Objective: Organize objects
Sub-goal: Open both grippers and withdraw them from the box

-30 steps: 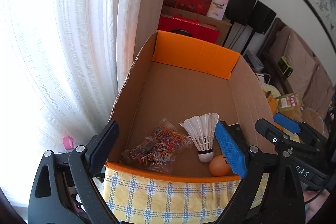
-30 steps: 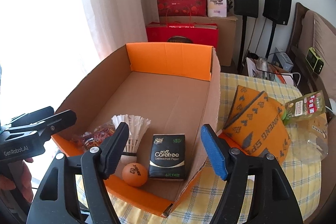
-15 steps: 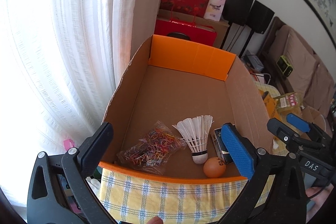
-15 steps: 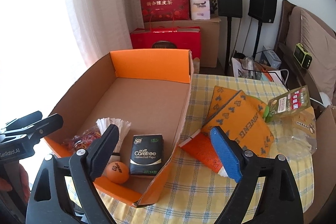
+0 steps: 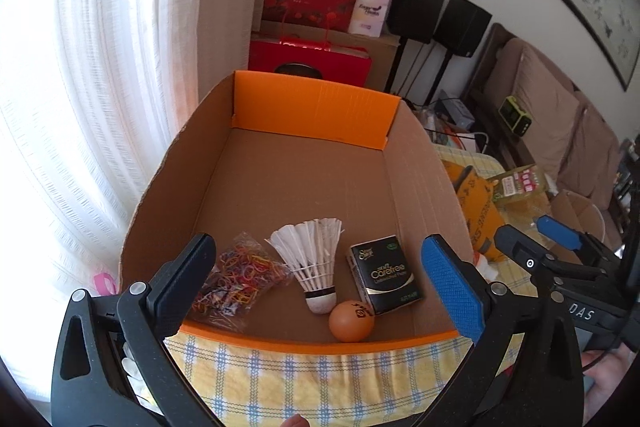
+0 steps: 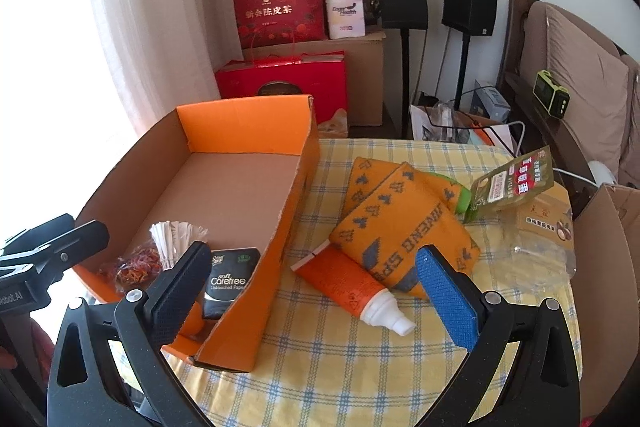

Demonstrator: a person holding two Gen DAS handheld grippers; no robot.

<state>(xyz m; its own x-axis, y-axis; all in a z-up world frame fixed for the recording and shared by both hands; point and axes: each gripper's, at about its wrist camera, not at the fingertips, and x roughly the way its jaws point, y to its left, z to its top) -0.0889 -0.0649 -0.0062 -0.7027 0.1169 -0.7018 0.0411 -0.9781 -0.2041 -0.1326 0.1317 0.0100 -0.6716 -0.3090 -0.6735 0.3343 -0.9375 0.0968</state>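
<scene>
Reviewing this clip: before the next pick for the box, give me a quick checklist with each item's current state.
1. Right gripper empty, its jaws opening, nothing between them: ok.
2. Left gripper open and empty: ok.
3. Tissue pack lying inside the cardboard box, clear of both grippers: ok.
4. Shuttlecock, orange ball and bag of rubber bands in the box: ok.
5. Orange tube on the checked cloth outside the box, unobstructed from above: ok.
6. Tube free of the orange knit cloth: cannot tell, its far end reaches under the cloth's edge.
</scene>
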